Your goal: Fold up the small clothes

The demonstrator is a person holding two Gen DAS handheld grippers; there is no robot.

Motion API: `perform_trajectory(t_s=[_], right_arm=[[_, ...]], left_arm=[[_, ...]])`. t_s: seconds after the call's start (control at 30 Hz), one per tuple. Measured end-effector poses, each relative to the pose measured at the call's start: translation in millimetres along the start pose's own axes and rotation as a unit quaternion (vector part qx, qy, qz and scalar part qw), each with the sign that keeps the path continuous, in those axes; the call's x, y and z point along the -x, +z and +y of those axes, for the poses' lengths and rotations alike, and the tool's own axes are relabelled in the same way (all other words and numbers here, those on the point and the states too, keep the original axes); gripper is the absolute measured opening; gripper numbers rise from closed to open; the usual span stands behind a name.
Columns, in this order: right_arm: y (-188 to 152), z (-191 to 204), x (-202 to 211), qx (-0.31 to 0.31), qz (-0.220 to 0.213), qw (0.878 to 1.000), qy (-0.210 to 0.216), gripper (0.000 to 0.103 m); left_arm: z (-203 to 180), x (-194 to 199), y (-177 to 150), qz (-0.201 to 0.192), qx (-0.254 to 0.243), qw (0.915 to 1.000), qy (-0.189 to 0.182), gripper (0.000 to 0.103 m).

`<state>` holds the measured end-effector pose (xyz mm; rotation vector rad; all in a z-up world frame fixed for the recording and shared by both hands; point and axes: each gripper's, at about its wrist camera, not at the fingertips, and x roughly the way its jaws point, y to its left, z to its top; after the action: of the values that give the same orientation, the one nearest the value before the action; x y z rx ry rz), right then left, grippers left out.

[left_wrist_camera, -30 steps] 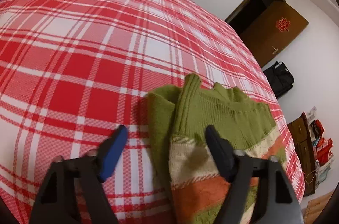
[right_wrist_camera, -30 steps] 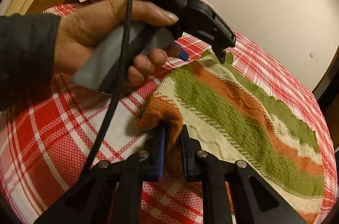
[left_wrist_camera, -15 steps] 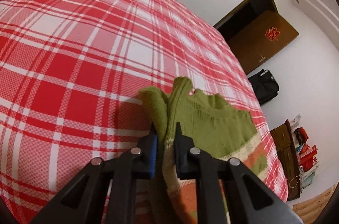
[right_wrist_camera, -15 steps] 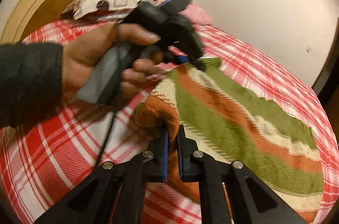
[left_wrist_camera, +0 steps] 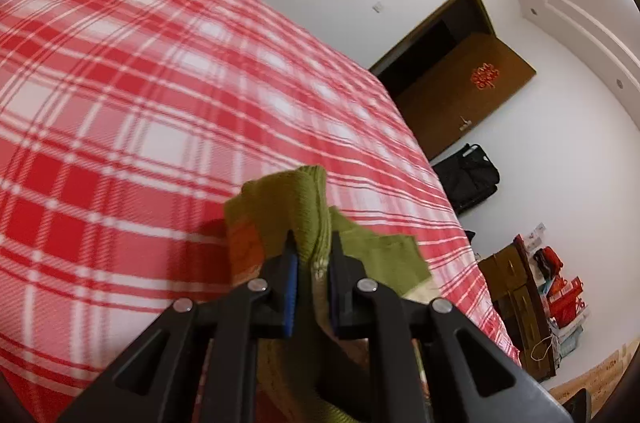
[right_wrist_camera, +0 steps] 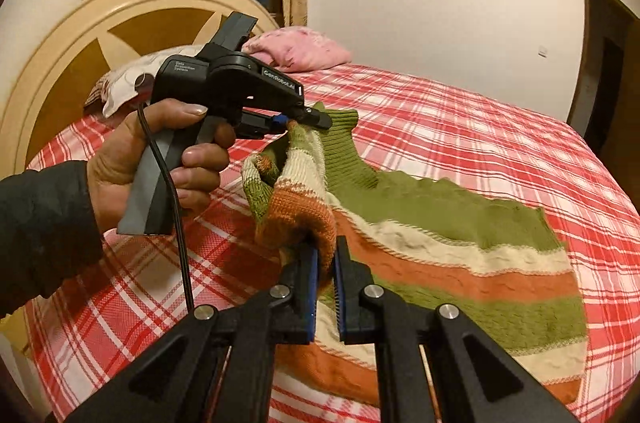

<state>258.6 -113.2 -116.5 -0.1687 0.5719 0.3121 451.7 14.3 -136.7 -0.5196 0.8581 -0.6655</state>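
A small knitted sweater with green, cream and orange stripes lies on the red plaid bed. Its left edge is lifted off the bed. My left gripper is shut on the green ribbed collar end of the sweater; it also shows in the right wrist view, held by a hand. My right gripper is shut on the orange-striped edge of the sweater, nearer to me. The rest of the sweater lies flat to the right.
A pink pillow and a patterned pillow lie at the wooden headboard. A brown door, a black bag and a cluttered cabinet stand beyond the bed's far side.
My left gripper closed on the sweater's green collar end and lifted it. My right gripper, holding the orange edge throughout, also rose, so the sweater's left edge is off the bed.
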Motion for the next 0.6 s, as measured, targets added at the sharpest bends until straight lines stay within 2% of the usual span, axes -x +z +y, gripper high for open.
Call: perform_trajectory(t_s=[0.27,0.47,0.6], right_arm=[[-2,-56,34,-0.044,-0.02,0.999,-0.019,0.006],[-18,-103,52,-0.081,-0.017,0.996,-0.039,0.006],[-33,-133,57,-0.117,-0.005,0.992,-0.047,0.006]], left_arm=[[-60,-35,4,0.007,-0.036,0.999,-0.026,0.013],[-112,-92,-6,0.037,-0.067,0.9961,-0.045,0.013],[-134,-130,-23,0.066,-0.076,0.9938,-0.049,0.013]])
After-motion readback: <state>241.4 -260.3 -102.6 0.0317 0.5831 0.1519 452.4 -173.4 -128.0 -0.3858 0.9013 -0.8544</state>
